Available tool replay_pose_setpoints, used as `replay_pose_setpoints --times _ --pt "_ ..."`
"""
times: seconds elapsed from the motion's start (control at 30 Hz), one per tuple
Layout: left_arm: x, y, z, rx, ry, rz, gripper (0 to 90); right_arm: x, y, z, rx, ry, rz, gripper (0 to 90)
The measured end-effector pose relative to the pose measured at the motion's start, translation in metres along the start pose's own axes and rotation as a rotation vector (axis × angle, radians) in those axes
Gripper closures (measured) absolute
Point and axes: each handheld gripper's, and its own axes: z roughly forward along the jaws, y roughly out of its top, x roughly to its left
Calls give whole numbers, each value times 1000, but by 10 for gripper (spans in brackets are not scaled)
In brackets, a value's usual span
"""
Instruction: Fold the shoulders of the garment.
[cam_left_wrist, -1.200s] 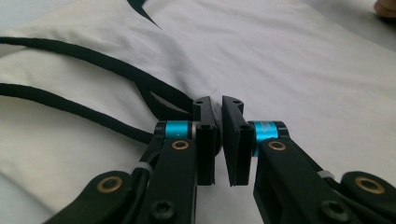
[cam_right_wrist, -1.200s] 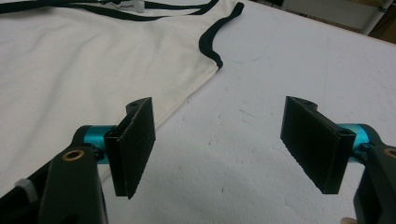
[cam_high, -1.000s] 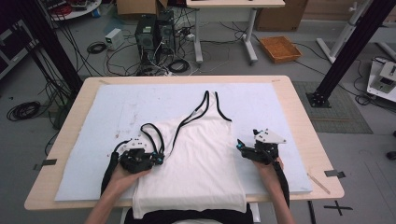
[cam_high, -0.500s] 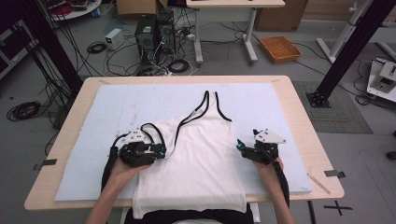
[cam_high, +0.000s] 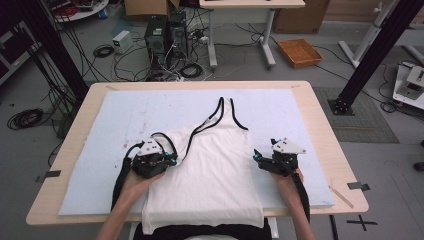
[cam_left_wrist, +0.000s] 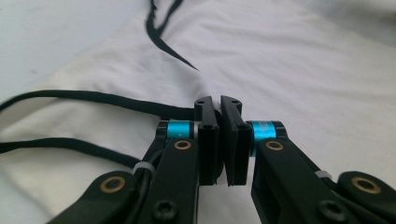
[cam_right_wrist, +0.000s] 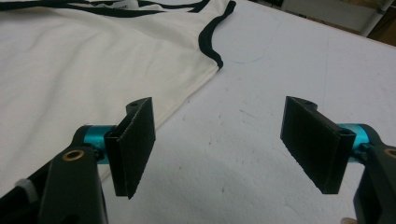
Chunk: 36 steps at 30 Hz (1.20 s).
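White cotton tank top (cam_high: 207, 170), blk trim.

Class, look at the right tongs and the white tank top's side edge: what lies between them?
Nothing: in the right gripper view, bare white mat separates the open right tongs from the tank top.

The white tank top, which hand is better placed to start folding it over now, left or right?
Probably left. The left gripper sits shut at the white tank top's black-trimmed armhole edge. The right gripper stands open over the pad beside the top's side edge, gripping nothing.
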Motion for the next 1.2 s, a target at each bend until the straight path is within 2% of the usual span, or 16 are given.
replay_pose_setpoints --times 0.07,0.17,0.3,0.37,0.4,0.43,0.53,0.63,0.7,0.77,0.8,0.87,0.97,1.07,1.13,1.2 --pt "8 -4 -6 -14 16 -38 850 0 0 0 0 -1 3 262" --pt "18 -12 -6 -1 37 -86 849 0 0 0 -2 2 6 262" --pt "25 -19 -2 19 60 -107 833 0 0 0 -2 1 5 262" --pt "28 -21 0 31 50 -117 809 0 0 -1 -4 -1 5 262" --pt "28 -21 0 31 50 -117 785 0 0 -1 -4 -1 5 262" --pt "28 -22 0 38 47 -114 720 -2 0 -2 -11 12 16 277" --pt "28 -24 -3 16 15 -109 642 -4 0 -2 -10 27 33 286" --pt "26 -24 -7 -6 -9 -75 577 -4 2 0 -2 70 73 258" --pt "27 -25 -9 -25 -21 -72 544 -4 6 4 15 108 87 256" --pt "29 -25 -9 -20 -40 -83 496 -2 13 9 30 130 78 250" --pt "29 -26 -10 -21 -41 -87 477 -1 19 13 37 125 69 250" --pt "30 -26 -10 -19 -34 -83 454 -4 29 21 43 139 71 258" --pt "29 -27 -12 -41 -38 -67 440 -10 47 32 42 160 65 304" --pt "28 -27 -12 -67 -48 -62 436 -21 70 53 63 197 89 351" --pt "26 -26 -13 -71 -44 -47 437 -29 83 70 78 191 101 368" --pt "25 -26 -14 -77 -46 -55 437 -35 95 87 93 184 107 385"
